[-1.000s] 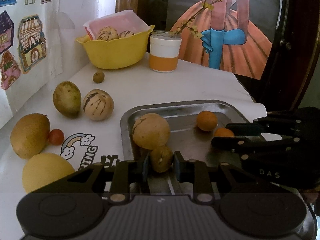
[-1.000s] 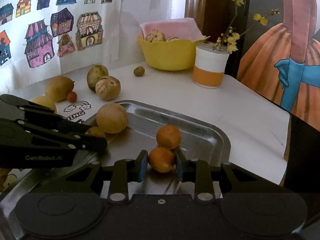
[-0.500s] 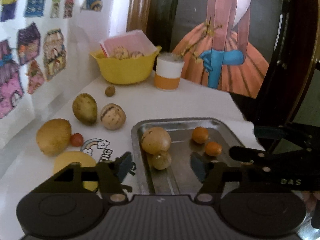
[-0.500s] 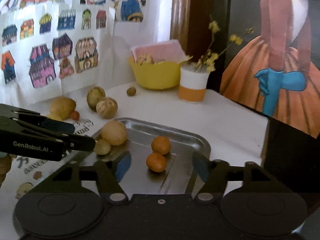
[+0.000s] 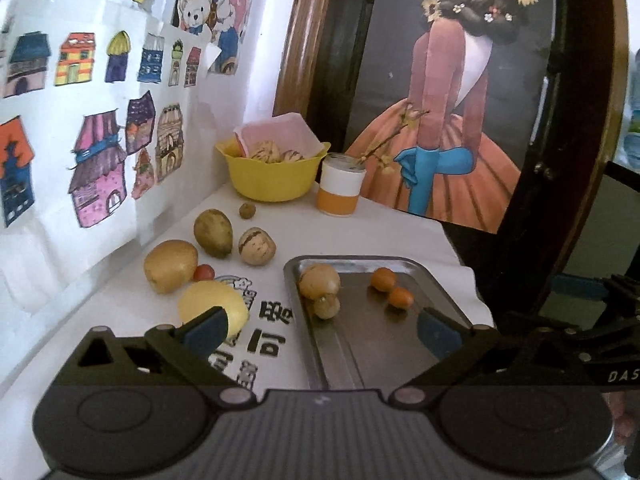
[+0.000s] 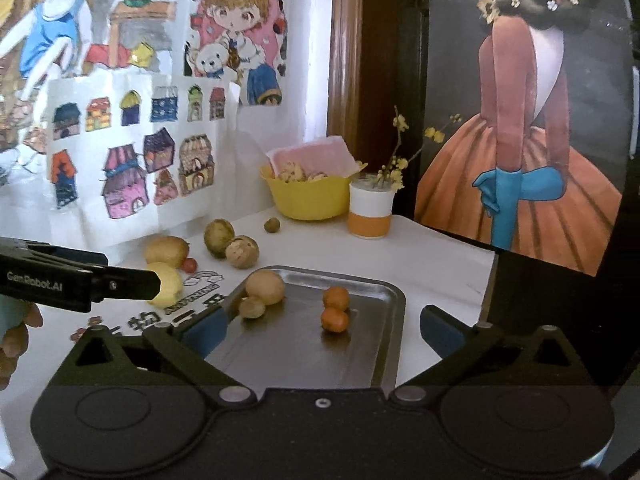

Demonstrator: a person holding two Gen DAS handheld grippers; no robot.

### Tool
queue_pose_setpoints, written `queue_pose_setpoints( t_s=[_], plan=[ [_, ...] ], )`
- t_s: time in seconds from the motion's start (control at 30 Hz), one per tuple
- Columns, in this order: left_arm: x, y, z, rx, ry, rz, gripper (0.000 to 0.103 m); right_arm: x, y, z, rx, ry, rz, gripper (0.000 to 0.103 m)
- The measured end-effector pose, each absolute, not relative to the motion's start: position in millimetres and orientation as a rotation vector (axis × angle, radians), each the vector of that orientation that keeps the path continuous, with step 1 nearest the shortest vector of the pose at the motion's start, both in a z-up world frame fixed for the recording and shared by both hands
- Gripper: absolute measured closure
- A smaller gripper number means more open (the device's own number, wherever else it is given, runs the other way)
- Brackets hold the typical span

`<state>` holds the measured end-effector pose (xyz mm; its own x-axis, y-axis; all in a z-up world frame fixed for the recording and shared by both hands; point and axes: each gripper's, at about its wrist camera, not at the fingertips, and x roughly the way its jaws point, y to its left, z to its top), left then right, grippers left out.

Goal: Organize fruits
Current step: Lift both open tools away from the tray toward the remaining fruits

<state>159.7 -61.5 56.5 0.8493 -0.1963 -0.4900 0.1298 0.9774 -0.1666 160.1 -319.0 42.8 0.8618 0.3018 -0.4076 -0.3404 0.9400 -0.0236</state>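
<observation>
A metal tray [image 5: 360, 344] [image 6: 384, 292] lies on the white table. In it sit a round tan melon [image 5: 319, 281] [image 6: 265, 287], a small brownish fruit [image 5: 326, 305] [image 6: 252, 307] and two oranges [image 5: 383, 279] [image 5: 401, 297] [image 6: 336, 297] [image 6: 335, 319]. My left gripper [image 5: 320, 332] is open, raised and back from the tray, holding nothing. My right gripper [image 6: 320, 332] is likewise open and empty above the tray's near edge. Left of the tray lie a yellow fruit [image 5: 212, 308], a tan mango [image 5: 170, 266], a small red fruit [image 5: 204, 273], a green fruit [image 5: 213, 233] and a striped melon [image 5: 257, 246].
A yellow bowl [image 5: 272, 178] with striped melons and pink paper stands at the back, next to a white-and-orange cup [image 5: 340, 190] with a twig. A small brown fruit [image 5: 247, 211] lies near the bowl. Drawings cover the left wall; a framed picture leans at right.
Both grippers opened, left the small brownish fruit and an orange in the tray, then pulled up and back. Fruits stay where they were set.
</observation>
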Motion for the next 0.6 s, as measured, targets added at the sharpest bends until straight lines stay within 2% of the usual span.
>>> queue_pose_setpoints(
  t_s=[0.6],
  plan=[
    [81, -30, 22, -0.070, 0.648, -0.174, 0.000, 68, -296, -3, -0.024, 0.629, 0.343, 0.001]
  ],
)
